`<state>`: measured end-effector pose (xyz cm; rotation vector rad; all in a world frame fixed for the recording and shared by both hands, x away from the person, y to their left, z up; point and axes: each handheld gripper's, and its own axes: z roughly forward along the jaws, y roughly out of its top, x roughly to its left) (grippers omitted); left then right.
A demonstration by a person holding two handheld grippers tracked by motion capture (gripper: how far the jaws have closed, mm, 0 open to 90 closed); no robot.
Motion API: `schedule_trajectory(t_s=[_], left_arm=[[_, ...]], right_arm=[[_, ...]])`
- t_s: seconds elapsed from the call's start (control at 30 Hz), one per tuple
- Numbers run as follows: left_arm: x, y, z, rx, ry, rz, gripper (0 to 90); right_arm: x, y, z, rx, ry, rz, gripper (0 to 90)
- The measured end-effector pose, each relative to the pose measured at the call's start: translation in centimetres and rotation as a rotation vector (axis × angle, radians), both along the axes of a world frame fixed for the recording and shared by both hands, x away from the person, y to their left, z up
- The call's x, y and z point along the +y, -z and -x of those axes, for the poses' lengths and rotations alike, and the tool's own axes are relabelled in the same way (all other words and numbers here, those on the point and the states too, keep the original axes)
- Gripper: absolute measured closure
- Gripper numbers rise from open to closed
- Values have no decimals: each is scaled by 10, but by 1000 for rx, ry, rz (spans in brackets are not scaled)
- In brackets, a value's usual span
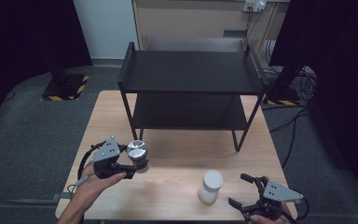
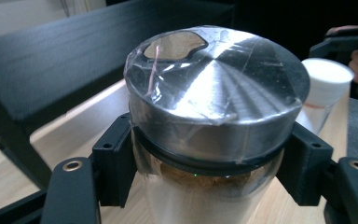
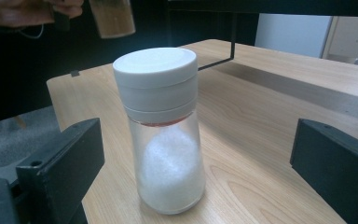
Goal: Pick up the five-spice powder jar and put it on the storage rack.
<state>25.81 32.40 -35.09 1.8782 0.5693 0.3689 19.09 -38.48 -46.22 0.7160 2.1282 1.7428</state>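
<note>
Two unlabelled jars [image 1: 137, 151], no legible writing

My left gripper [image 1: 133, 164] is raised with jaws clamped tight; my right gripper [image 1: 244, 191] rests low, its jaws spread wide apart.

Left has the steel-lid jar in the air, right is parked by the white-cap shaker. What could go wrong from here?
1. The left gripper clamps the steel-lid jar on glass just under the lid; loose film there may let it slip.
2. The black shelf stands close ahead: the jar could clip its edge.
3. The right gripper, jaws open, sits beside the white-cap shaker; a nudge could topple it.
</note>
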Motion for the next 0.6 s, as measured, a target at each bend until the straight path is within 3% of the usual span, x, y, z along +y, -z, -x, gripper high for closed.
schedule_trajectory(t_s=[0.23,0.6], left_arm=[[-2,-27,-8,-12,47,17,300],[-12,-71,-17,-60,104,1,300]], right_arm=[[-1,-1,1,-5,2,-8,33],[-1,-2,-1,0,-7,-17,33]])
